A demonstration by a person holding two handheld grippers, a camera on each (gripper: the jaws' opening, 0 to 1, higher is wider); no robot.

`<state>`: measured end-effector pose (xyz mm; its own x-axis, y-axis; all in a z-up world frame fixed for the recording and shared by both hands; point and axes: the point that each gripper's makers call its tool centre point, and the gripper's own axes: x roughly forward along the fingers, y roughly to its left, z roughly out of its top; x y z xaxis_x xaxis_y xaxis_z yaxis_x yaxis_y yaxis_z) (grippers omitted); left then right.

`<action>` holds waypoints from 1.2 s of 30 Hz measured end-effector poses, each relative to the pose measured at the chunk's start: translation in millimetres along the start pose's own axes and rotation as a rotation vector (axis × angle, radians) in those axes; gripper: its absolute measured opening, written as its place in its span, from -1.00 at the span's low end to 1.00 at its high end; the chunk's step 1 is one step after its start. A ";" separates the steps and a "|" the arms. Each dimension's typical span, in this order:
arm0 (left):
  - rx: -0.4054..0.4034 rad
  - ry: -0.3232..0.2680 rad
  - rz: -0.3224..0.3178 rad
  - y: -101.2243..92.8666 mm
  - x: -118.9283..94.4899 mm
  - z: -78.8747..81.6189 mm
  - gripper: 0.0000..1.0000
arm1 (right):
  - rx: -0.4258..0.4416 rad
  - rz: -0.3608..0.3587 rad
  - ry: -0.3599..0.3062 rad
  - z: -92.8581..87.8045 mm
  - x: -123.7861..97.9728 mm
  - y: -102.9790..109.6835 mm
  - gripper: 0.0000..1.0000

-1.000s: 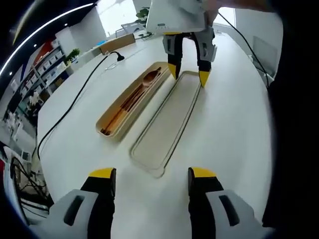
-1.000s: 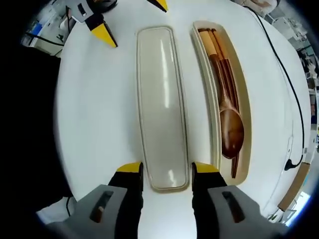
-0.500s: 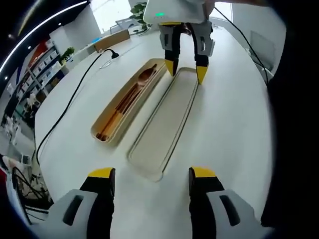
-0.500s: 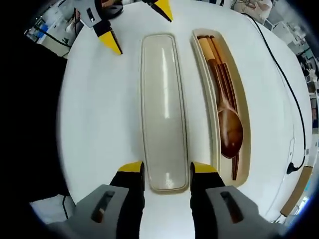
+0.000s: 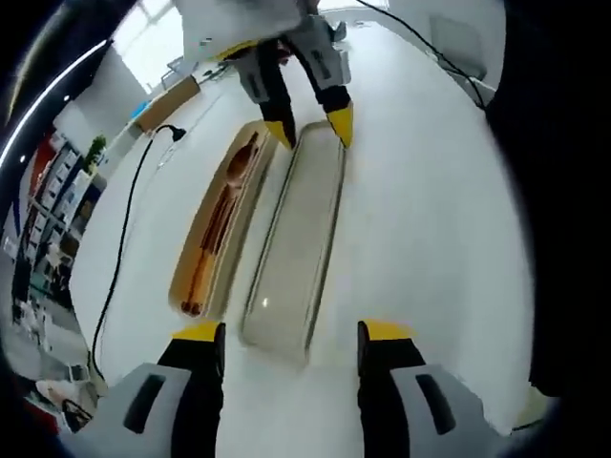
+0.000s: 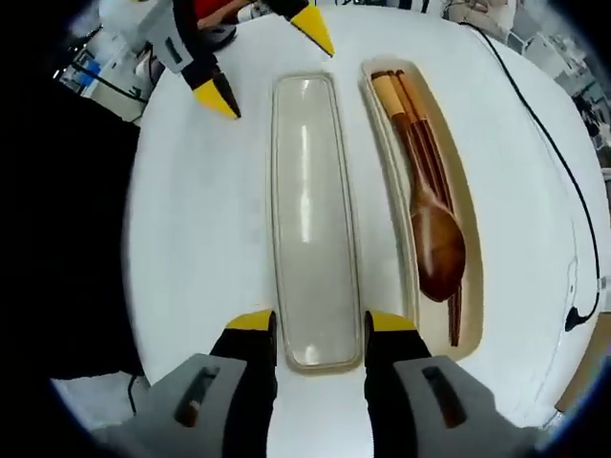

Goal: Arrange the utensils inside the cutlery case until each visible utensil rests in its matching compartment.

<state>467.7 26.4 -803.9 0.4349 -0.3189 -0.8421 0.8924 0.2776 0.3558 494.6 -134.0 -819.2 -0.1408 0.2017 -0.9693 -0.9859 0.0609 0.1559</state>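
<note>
Wooden spoon [image 6: 437, 246] and chopsticks [image 6: 425, 162] lie together in the beige cutlery case [image 6: 474, 286], which sits on the white table [image 6: 191, 239] just beside its translucent lid [image 6: 312, 219]. In the right gripper view the right gripper [image 6: 311, 329] stands open, jaws either side of the lid's near end, and the utensils read clearly. The left gripper view shows the left gripper [image 5: 290, 336] open at the lid's opposite end, plus a black cable [image 5: 119, 258] trailing past the case.
</note>
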 end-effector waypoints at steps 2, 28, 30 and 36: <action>0.015 0.002 0.007 -1.1 0.0 1.7 0.02 | 0.076 0.023 -0.044 2.1 -1.5 -0.8 -0.36; 0.235 0.028 0.105 16.2 -5.9 2.1 0.07 | 0.070 0.131 -0.186 22.9 -27.0 16.8 -0.36; 0.232 0.017 0.130 19.8 -10.7 1.4 0.07 | 0.066 0.141 -0.191 23.5 -29.9 20.9 -0.36; 0.251 -0.034 0.126 13.8 -15.7 6.1 0.02 | 0.032 0.155 -0.209 20.4 -31.6 22.4 -0.36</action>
<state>473.9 29.7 -783.3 0.5443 -0.3277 -0.7722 0.8311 0.0855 0.5496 478.9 -119.0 -781.2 -0.2649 0.4085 -0.8735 -0.9502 0.0435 0.3085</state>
